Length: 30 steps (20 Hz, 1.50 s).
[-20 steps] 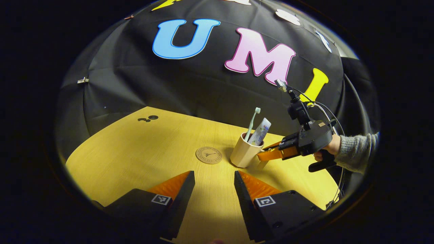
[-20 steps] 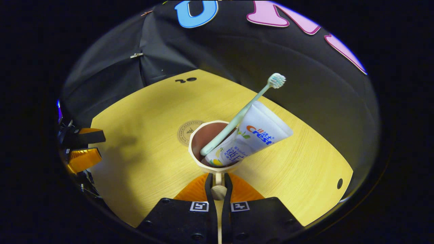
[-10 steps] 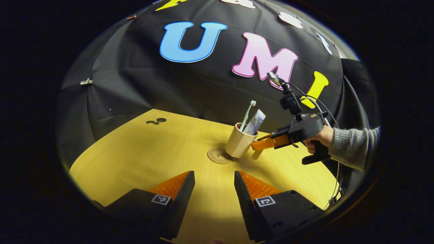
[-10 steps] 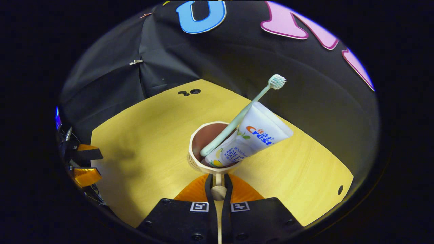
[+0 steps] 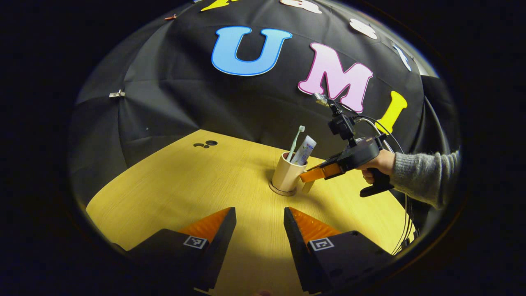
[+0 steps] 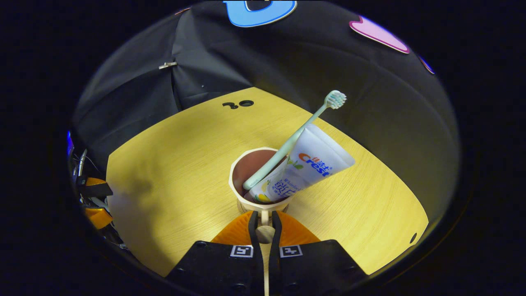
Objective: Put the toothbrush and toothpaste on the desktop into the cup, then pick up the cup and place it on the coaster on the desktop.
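We saw the cup [image 5: 287,172] standing upright on the coaster [image 5: 282,191], of which a thin edge showed under the cup's base; the toothbrush [image 5: 296,142] and the toothpaste [image 5: 304,150] stood inside the cup, both leaning toward its side away from the left gripper [image 5: 259,224]. We judged the cup to be light, stiff and smooth, so it could slip or tip if it was pinched weakly; the tall contents put weight high and to one side, and the soft tube could shift. The handle [image 6: 265,224] on the side of the cup nearest the right gripper [image 6: 265,222] seemed to us the best place to hold, because it is narrow and rigid.

In the right gripper view the fingers [image 6: 283,228] of the right gripper were closed on this handle, one finger on each side, and the cup sat just beyond their tips. In the left gripper view a hand [image 5: 380,164] with a grey sleeve [image 5: 423,181] held the right gripper nearly level, reaching to the cup from the side opposite the coaster's visible edge. The left gripper stayed well apart from the cup, low over the surface [image 5: 185,185]; its fingers [image 5: 215,228] were spread wide and held nothing.
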### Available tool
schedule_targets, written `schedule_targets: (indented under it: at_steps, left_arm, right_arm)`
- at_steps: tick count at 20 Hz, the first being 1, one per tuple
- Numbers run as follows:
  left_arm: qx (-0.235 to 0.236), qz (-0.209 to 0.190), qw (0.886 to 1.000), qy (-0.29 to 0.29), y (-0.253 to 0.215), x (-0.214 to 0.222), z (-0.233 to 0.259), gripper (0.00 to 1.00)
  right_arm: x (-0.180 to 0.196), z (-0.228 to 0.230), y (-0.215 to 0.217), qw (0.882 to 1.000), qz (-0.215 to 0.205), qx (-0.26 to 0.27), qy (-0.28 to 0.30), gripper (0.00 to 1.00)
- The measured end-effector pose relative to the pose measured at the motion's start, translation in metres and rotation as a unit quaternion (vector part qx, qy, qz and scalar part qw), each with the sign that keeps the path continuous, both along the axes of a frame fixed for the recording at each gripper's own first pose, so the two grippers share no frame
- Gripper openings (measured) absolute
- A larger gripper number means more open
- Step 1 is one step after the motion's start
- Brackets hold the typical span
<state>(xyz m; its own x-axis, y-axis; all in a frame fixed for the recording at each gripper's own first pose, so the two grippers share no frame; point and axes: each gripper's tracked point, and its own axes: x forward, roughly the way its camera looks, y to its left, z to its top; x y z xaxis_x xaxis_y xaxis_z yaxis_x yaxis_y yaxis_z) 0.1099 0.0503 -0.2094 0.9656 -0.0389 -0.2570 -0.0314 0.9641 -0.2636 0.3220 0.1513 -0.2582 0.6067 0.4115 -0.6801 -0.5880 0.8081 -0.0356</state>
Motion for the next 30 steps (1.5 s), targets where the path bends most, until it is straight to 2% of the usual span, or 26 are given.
schedule_targets:
  at_steps: [7,11,12,14,16,22,26,30]
  left_arm:
    - [-0.004,0.003,1.0,-0.001,0.003,0.004,0.001,0.76]
    - [-0.001,0.002,1.0,-0.002,0.001,0.006,0.002,0.75]
    - [-0.001,0.002,1.0,-0.002,0.001,0.007,0.004,0.75]
    - [-0.001,0.003,1.0,-0.002,0.001,0.006,0.004,0.75]
    - [0.0,0.003,1.0,-0.002,0.002,0.005,0.005,0.75]
    - [0.003,-0.002,1.0,-0.006,0.0,0.004,0.01,0.75]
    - [0.009,-0.006,1.0,-0.016,-0.001,0.005,0.025,0.75]
    - [0.015,-0.016,0.999,-0.03,-0.005,0.003,0.048,0.76]
  right_arm:
    - [0.002,0.001,-0.003,1.0,-0.008,0.005,0.01,0.09]
    - [-0.002,0.001,-0.004,1.0,-0.008,0.002,0.005,0.19]
    - [-0.001,0.001,-0.004,1.0,-0.009,0.0,0.004,0.17]
    - [-0.002,-0.002,-0.008,1.0,-0.013,-0.015,0.003,0.28]
    - [-0.004,-0.001,-0.01,1.0,-0.017,-0.014,0.0,0.34]
    - [-0.015,0.034,-0.028,0.999,-0.04,0.014,-0.015,0.45]
    - [-0.033,0.065,-0.036,0.997,-0.053,0.037,-0.038,0.46]
    - [-0.062,0.103,-0.033,0.992,-0.056,0.088,-0.075,0.46]
